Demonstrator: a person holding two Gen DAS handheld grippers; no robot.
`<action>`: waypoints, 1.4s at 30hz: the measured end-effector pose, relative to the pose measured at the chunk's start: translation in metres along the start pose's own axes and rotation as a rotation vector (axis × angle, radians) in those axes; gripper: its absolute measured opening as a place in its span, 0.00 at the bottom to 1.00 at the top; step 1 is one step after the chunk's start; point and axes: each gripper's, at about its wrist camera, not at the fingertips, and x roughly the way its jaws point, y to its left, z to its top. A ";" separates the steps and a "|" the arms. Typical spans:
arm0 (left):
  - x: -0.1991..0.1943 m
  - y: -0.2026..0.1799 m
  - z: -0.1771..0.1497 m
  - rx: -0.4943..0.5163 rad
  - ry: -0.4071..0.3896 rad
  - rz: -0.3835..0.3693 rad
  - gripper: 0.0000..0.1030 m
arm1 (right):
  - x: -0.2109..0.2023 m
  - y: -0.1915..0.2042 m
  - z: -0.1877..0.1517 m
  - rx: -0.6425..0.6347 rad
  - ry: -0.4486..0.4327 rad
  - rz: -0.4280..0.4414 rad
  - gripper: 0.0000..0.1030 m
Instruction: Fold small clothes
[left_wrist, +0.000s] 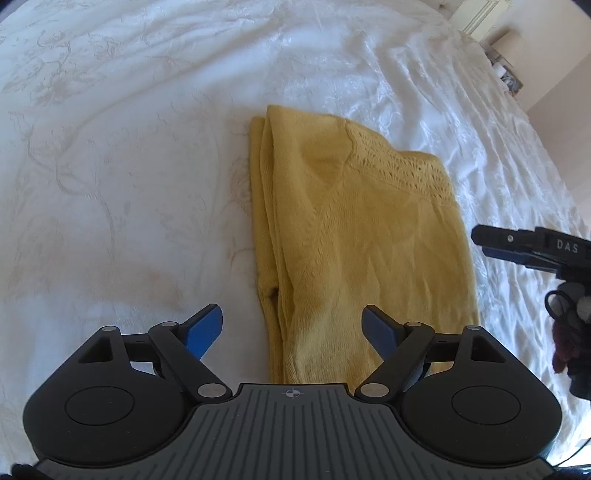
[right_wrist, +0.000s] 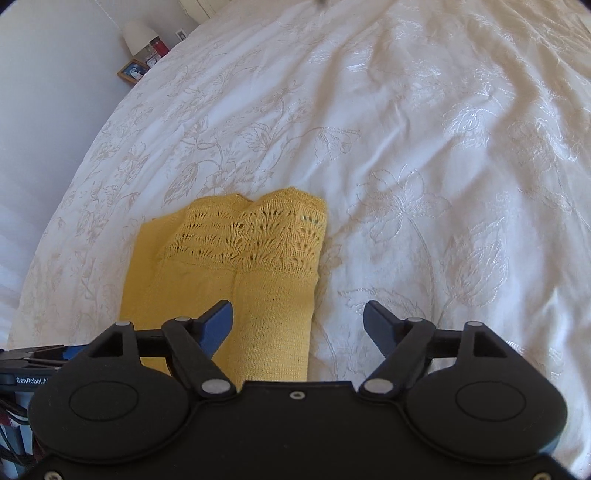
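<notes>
A folded yellow knit garment (left_wrist: 354, 236) lies flat on a white embroidered bedspread (left_wrist: 129, 166), both grippers hovering over its near end with jaws spread wide and empty. The left wrist view alone shows the garment's stacked folded edges running along its left side, and the right gripper (left_wrist: 480, 240) entering from the right edge, just beside the garment's right border; from that side angle its jaws cannot be judged. The right wrist view alone shows the openwork lace band (right_wrist: 251, 236) across the garment's far end in detail, plus a lamp (right_wrist: 137, 35) and a framed picture (right_wrist: 132, 71) beyond the bed's corner. The left gripper (left_wrist: 291, 328) frames the garment's near left portion between its jaws. The right gripper's jaws straddle the garment's right edge: the left finger (right_wrist: 218, 325) over yellow knit, the right finger (right_wrist: 378, 325) over bare bedspread.
</notes>
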 end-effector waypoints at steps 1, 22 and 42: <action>0.003 -0.001 -0.004 -0.001 0.013 -0.008 0.80 | 0.001 -0.001 0.001 0.004 0.004 0.012 0.78; 0.060 -0.015 0.016 -0.032 0.021 -0.208 0.99 | 0.095 0.000 0.052 0.049 0.129 0.294 0.94; 0.037 -0.001 0.001 -0.133 0.018 -0.254 0.15 | 0.054 0.005 0.039 0.021 0.061 0.239 0.39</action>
